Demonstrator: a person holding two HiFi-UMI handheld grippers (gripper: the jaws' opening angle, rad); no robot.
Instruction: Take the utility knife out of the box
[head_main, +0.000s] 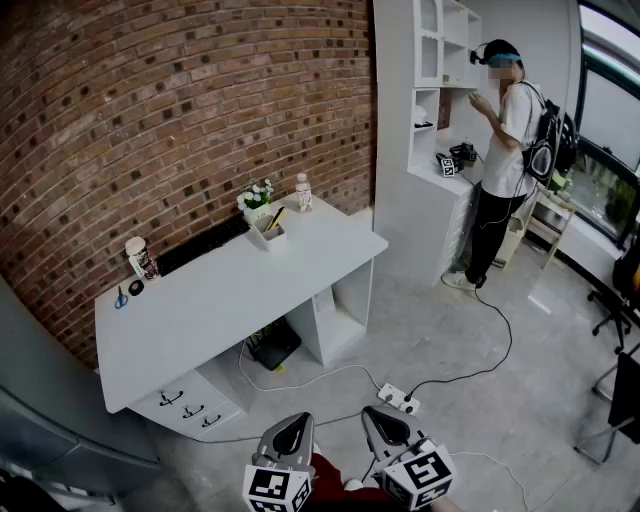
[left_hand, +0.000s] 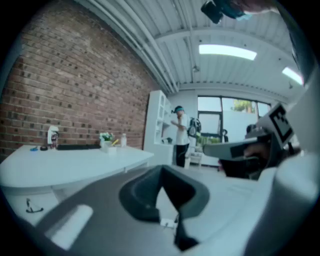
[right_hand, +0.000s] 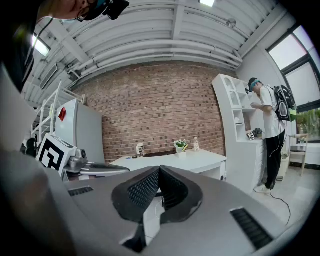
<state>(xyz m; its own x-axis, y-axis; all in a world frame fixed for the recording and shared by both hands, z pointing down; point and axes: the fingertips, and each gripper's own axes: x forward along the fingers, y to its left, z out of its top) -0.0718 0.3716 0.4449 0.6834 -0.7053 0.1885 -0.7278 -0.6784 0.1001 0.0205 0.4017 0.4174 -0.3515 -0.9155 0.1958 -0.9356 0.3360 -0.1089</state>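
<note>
In the head view the task has not really begun: this is the approach, with both tools well apart from the white desk (head_main: 230, 310) that stands against the brick wall. A small white box (head_main: 267, 234) sits near the desk's back edge toward its right corner, just beside a pot of flowers (head_main: 257, 193) and a bottle (head_main: 303, 192). The yellow handle slanting out of it is most likely the utility knife (head_main: 277, 216). At the desk's left end are a cup (head_main: 138, 258) and scissors (head_main: 121, 297). The left gripper (head_main: 291, 430) and right gripper (head_main: 386, 424) are held low and side by side at the bottom of the frame, pointing forward toward the desk. In the left gripper view the left gripper (left_hand: 162, 172) has its jaws pressed together on nothing, pointing nearly level, with the box (left_hand: 107, 145) small and far off on the desk. In the right gripper view the right gripper (right_hand: 159, 172) is likewise closed tip to tip and empty, with the box (right_hand: 179, 149) beyond it. The next move calls for walking up to the desk, parting one pair of jaws and lining them up on the handle.
</note>
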